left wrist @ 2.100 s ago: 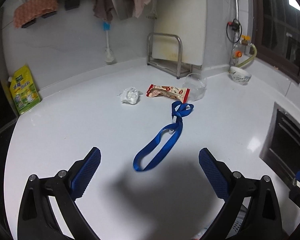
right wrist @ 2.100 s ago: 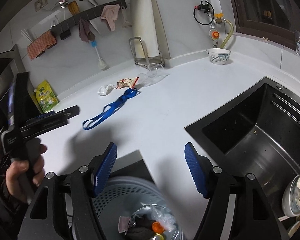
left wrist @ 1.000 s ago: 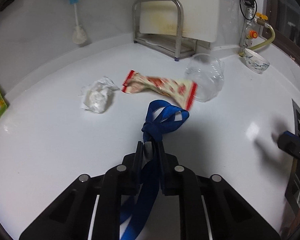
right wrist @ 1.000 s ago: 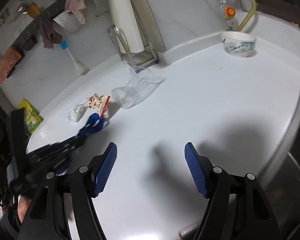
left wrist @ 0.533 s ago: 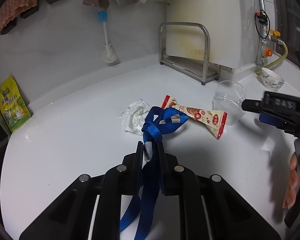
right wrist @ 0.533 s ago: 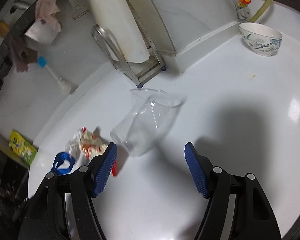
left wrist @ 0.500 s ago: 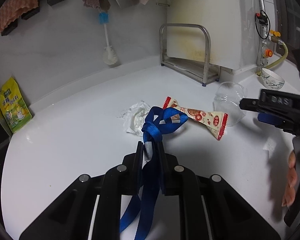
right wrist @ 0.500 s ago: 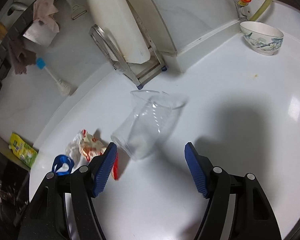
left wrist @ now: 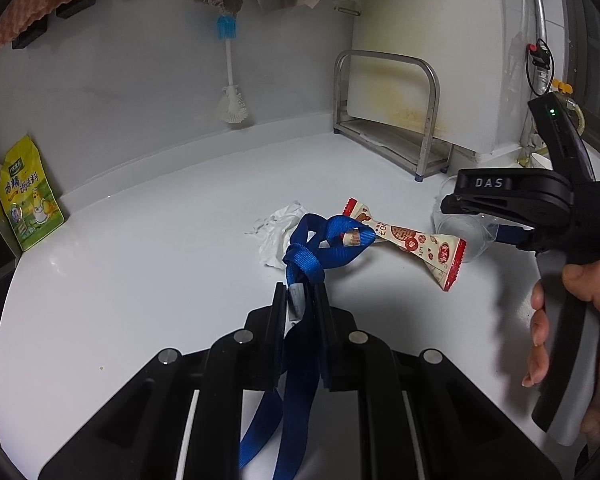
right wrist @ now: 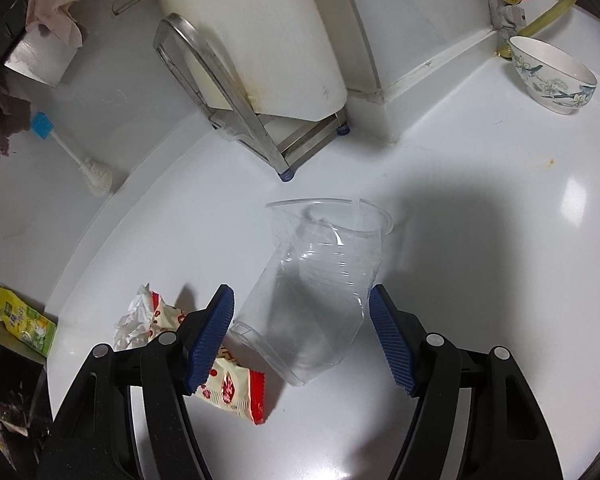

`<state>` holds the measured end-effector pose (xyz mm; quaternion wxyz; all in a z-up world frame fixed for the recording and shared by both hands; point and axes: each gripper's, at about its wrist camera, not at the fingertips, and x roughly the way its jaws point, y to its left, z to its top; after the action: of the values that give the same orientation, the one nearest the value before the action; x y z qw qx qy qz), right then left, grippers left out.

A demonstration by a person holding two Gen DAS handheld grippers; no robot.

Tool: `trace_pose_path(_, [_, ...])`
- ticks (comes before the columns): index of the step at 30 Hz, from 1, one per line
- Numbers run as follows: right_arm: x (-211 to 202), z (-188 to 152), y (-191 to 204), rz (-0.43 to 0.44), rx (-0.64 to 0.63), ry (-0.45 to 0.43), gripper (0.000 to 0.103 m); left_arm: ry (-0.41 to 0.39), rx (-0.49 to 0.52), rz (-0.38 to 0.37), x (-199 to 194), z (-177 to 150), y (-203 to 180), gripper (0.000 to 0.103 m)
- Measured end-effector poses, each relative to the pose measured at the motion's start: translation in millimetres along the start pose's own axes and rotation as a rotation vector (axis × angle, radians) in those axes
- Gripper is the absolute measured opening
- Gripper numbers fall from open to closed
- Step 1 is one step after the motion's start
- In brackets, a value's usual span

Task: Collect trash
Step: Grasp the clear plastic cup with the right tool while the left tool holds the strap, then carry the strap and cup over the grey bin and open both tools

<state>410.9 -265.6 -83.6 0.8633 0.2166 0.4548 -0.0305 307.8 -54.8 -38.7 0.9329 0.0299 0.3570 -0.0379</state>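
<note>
The left gripper (left wrist: pixel 300 304) is clamped tight on a blue strap (left wrist: pixel 320 248), whose knotted loop sticks up past the fingertips while its tail hangs down underneath. Just beyond it on the white counter (left wrist: pixel 140 248) lie a crumpled tissue (left wrist: pixel 274 236) and a red-and-cream snack wrapper (left wrist: pixel 412 240). The right gripper (right wrist: pixel 300 340) is spread wide, its 2 blue pads (right wrist: pixel 210 336) straddling a clear plastic cup (right wrist: pixel 320 292) lying on its side, without squeezing it.

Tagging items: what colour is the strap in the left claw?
Blue strap; clearest in the left wrist view.
</note>
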Motion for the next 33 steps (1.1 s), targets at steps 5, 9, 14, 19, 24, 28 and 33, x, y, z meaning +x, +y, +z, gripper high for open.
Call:
trace_pose_path(5, [4,-2,6,0.001,-0.029,0.001,0.047,0.006,-0.011,-0.003,2,0,3,0.015])
trace_pose_path(9, [-2,-4,8,-0.006,-0.054,-0.026,0.045,0.006,-0.011,-0.002,2,0,3,0.015])
trace_pose_path(14, [-12,-5,3,-0.011,-0.064,-0.050,0.045,0.003,-0.014,-0.002,2,0,4,0.015])
trace_pose_path(19, [-28,-12,-6,-0.030,-0.076,-0.073,0.045,-0.005,-0.012,-0.001,1,0,4,0.015])
trace_pose_path(24, [-53,-30,-15,-0.057,-0.093,-0.089,0.044,-0.013,-0.016,-0.007,-2,-2,3,0.015])
trace_pose_path(28, [-85,-59,-25,-0.077,-0.102,-0.112,0.044,-0.029,-0.017,-0.025,-8,-5,1,0.015])
trace_pose_path(33, [-131,-109,-44,-0.088,-0.099,-0.128,0.043,-0.037,0.014,-0.054,-31,-27,-6,0.015])
